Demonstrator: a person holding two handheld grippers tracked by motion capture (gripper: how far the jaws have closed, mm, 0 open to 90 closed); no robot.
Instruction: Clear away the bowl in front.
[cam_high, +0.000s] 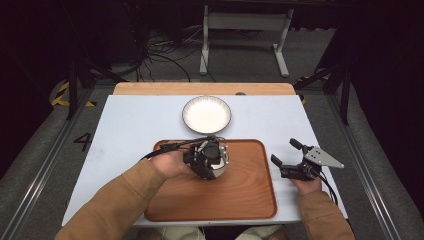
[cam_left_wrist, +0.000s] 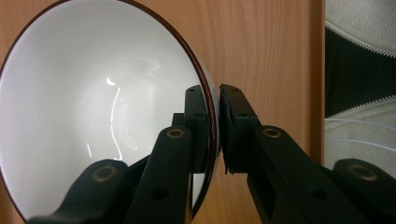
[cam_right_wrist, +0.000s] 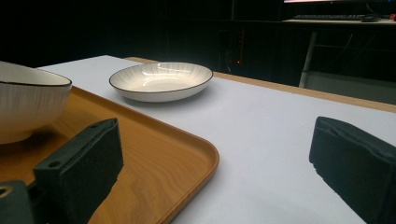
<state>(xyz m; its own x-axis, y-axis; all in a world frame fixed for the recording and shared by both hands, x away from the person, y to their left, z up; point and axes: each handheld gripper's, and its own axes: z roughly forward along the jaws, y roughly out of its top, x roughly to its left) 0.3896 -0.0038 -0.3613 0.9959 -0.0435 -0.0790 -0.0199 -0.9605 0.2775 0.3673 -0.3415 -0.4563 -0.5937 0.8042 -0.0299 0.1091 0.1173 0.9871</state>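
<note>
On the rounded-corner wooden tray (cam_high: 240, 200), toward its far edge: one white glazed bowl with a thin dark rim (cam_left_wrist: 93, 116), pinched at the rim wall by the left gripper (cam_left_wrist: 217, 121), one jaw inside the bowl, the other outside. Grip covers a small patch of a smooth, glossy wall; judged liable to slip or swing if the bowl is lifted or tipped quickly, since its weight hangs off one side. Whether the bowl's foot rests on the tray cannot be told. Right gripper (cam_high: 287, 155): jaws spread wide, holding nothing, hovering over the white bench (cam_high: 130, 125) just beside the tray's right edge; a sideways sweep could nudge the tray. Beyond the tray, apart from it: one shallow white ribbed plate with dark rim (cam_high: 206, 114), a likely collision point should the bowl be carried forward low.
</note>
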